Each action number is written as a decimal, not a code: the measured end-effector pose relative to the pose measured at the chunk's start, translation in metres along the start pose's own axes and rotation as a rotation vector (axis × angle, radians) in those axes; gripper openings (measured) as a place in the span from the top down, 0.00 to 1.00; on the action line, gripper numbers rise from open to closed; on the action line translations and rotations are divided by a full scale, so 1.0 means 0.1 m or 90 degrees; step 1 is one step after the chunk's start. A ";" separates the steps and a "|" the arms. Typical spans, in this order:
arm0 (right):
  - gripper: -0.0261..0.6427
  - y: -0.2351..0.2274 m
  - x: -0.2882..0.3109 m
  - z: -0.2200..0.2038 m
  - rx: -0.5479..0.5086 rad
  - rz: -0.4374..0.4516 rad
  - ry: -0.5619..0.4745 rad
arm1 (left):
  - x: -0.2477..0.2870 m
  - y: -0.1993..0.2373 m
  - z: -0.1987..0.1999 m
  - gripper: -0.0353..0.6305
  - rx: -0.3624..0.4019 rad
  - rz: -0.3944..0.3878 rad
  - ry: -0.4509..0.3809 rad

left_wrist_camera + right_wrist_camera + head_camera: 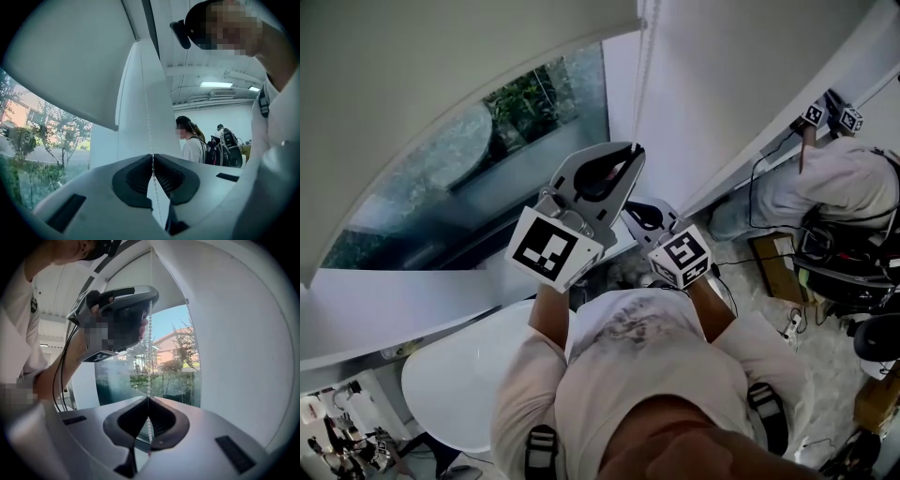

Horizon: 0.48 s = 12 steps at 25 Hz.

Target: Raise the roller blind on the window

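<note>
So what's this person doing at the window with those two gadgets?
A person is working the roller blind by its bead chain. Each hand holds a gripper, and both are shut on the chain: the left gripper higher up, the right gripper below it. The blind hangs over the upper part of the window, with glass showing under its bottom edge. Another person is busy nearby.
</note>
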State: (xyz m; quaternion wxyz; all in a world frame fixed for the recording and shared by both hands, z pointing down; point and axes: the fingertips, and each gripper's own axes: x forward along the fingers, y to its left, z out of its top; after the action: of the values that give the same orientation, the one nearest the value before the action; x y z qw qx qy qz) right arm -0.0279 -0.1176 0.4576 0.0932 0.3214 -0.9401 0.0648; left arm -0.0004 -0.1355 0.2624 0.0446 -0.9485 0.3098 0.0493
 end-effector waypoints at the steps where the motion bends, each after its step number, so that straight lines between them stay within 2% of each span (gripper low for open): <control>1: 0.87 0.00 0.00 0.00 0.000 0.000 -0.001 | -0.01 0.00 0.00 0.92 0.000 0.008 -0.003; 4: 0.87 0.01 0.01 -0.06 -0.002 0.001 0.005 | -0.07 -0.03 -0.06 0.93 -0.015 0.023 -0.005; 12: 0.87 0.06 0.11 -0.41 0.005 0.008 0.060 | -0.16 -0.03 -0.45 0.93 -0.029 0.030 0.029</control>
State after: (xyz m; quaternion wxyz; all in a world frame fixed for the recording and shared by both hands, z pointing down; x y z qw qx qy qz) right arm -0.0345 -0.1120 0.4999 0.1356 0.3125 -0.9364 0.0842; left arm -0.0084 -0.1289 0.3095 0.0143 -0.9425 0.3320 0.0357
